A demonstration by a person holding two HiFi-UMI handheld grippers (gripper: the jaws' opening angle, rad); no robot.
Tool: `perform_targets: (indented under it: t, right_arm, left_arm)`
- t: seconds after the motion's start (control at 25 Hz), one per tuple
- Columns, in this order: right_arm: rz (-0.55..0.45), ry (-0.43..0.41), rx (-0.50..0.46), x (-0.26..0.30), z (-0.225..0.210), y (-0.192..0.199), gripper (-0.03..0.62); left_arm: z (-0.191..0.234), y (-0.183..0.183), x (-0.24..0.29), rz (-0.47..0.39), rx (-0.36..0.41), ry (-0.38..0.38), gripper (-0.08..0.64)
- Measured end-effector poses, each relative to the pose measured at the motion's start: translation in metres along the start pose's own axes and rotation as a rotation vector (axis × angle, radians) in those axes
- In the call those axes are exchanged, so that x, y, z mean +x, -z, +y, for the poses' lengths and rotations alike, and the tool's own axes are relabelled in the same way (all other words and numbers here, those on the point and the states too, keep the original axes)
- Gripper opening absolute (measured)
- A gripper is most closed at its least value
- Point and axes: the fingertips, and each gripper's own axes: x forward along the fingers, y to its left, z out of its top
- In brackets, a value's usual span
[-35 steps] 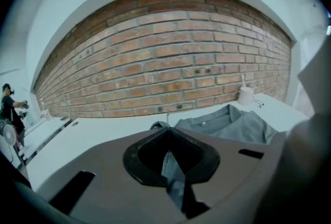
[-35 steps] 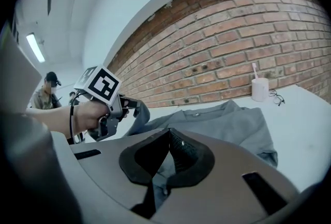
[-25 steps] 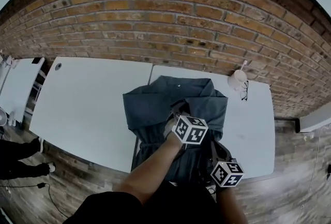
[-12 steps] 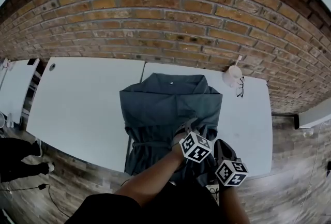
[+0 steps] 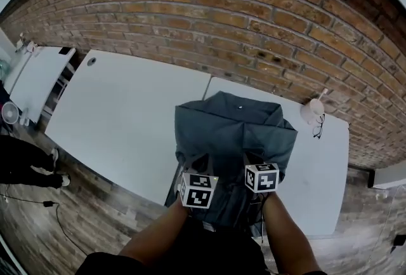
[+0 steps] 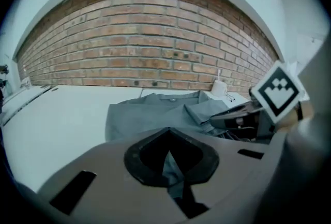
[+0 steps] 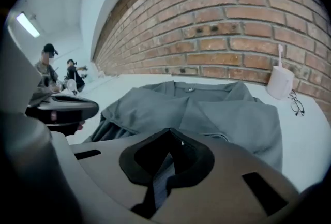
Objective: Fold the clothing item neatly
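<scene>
Two pinches on the grey garment (image 5: 235,134); left gripper (image 6: 169,158) freshly closed; right gripper (image 7: 166,158) likewise tight.

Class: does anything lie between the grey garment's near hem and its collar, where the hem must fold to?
Nothing visible lies on the garment. The white cup and glasses sit on the table off its right side, clear of it.

Even, dim light — fisheye-warped edges
</scene>
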Motion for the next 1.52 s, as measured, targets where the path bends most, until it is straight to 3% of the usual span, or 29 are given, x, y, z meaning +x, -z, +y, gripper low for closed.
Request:
perform_targets:
  t: [0.2, 0.28, 0.56, 0.64, 0.92, 1.16, 1.52]
  right_arm:
    - [0.165, -0.03, -0.19, 0.049, 0.011, 0.001, 0.003]
    - [0.219, 0.016, -0.249, 0.059, 0.002, 0.003, 0.003]
    - [0.149, 0.353, -0.108, 0.038, -0.12, -0.039, 0.003]
    - [0.104, 0.402, -0.061, 0.021, -0.144, -0.051, 0.003]
    - [-0.036, 0.373, -0.079, -0.017, -0.139, -0.079, 0.003]
    - [-0.121, 0.349, 0.038, -0.044, -0.122, -0.093, 0.003]
    - [-0.111, 0.296, 0.067, -0.047, -0.138, -0.1, 0.008]
  left_arm:
    - [0.043, 0.023, -0.026, 0.008, -0.058, -0.075, -0.002]
    - [0.049, 0.031, -0.033, 0.018, -0.068, -0.082, -0.002]
    - [0.055, 0.039, -0.039, 0.029, -0.045, -0.073, -0.002]
    - [0.058, 0.038, -0.039, 0.021, -0.046, -0.066, -0.002]
    - [0.073, 0.017, -0.015, 0.029, 0.03, 0.032, -0.002]
    - [0.088, -0.038, 0.024, 0.032, 0.17, 0.123, 0.001]
    - [0.087, -0.103, 0.091, 0.048, 0.26, 0.187, 0.124]
